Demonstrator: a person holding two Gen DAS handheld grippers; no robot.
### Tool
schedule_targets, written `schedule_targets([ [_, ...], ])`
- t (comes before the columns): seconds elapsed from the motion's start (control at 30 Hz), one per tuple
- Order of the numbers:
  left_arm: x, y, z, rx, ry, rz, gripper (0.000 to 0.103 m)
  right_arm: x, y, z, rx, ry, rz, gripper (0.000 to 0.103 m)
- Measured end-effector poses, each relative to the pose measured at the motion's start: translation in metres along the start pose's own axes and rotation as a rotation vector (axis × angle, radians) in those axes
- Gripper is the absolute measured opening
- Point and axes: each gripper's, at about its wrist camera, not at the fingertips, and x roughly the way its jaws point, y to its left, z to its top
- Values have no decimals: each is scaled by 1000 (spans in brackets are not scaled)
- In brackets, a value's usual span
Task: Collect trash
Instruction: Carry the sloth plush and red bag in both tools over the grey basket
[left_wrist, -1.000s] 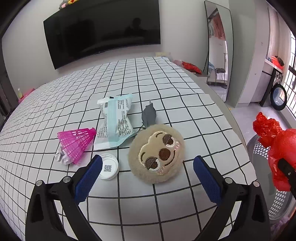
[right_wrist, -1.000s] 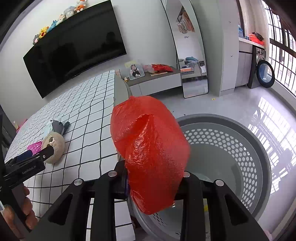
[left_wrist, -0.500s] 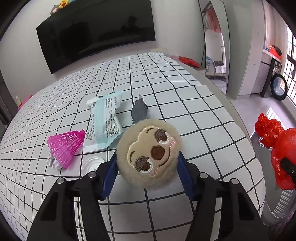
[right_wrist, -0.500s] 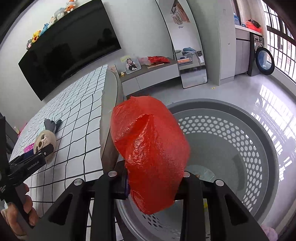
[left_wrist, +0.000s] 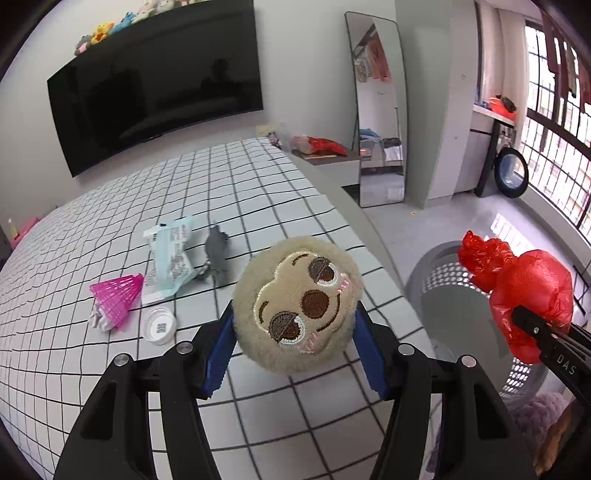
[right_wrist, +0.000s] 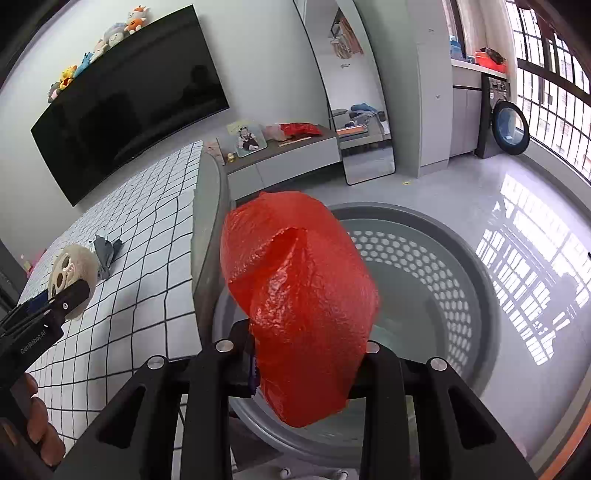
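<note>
Plush sloth face (left_wrist: 299, 304) now lifted off bed (left_wrist: 207, 206)

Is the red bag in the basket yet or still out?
Out. The red bag is clamped in the right gripper, hanging over the open mouth of the grey basket, above its rim.

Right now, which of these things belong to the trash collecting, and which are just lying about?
Part of the job:
red plastic bag
grey basket
wrapper
round lid
crumpled paper

Lying about, probably:
plush sloth face
pink shuttlecock
television
mirror
</note>
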Motion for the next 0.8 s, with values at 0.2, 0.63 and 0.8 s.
schedule_targets([
  [0.2, -6, -55, -3, 92, -8, -129, 58, -25, -41, -14, 65, -14, -66, 29],
  [0.63, 22, -126, -5, 200, 36, -227, 59, -21, -77, -16, 94, -10, -96, 29],
  [0.8, 34, -143, -2, 226, 44, -232, 59, -4, -84, -11, 95, 11, -89, 29],
])
